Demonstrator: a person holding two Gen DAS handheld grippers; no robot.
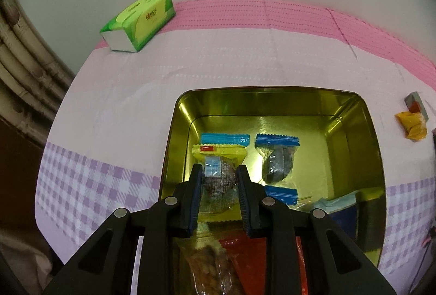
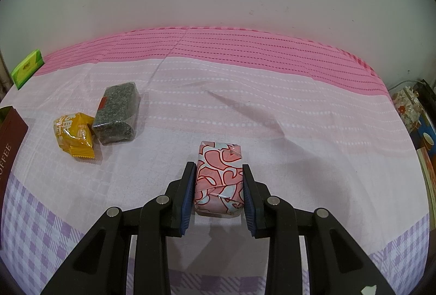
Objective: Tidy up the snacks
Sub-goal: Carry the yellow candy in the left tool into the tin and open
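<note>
Over gold tin (image 1: pixel 351 115), left gripper (image 1: pixel 219 172) pinches yellow-wrapped snack (image 1: pixel 218 158) for stowing beside blue packets (image 1: pixel 276 156). Right gripper (image 2: pixel 219 171) brackets pink heart-wrapped block (image 2: pixel 219 178) on cloth (image 2: pixel 272 104); contact unclear.

The left hand-held gripper (image 1: pixel 219 180) is matte black plastic: two flat fingers (image 1: pixel 194 186) lined on their inner faces with ribbed dark-blue pads. Behind them spread angular black linkage arms with triangular cut-outs, each pinned by a round silver screw head. The right hand-held gripper (image 2: pixel 219 180) has the same build, colours, pads (image 2: pixel 188 195) and four silver pins.
</note>
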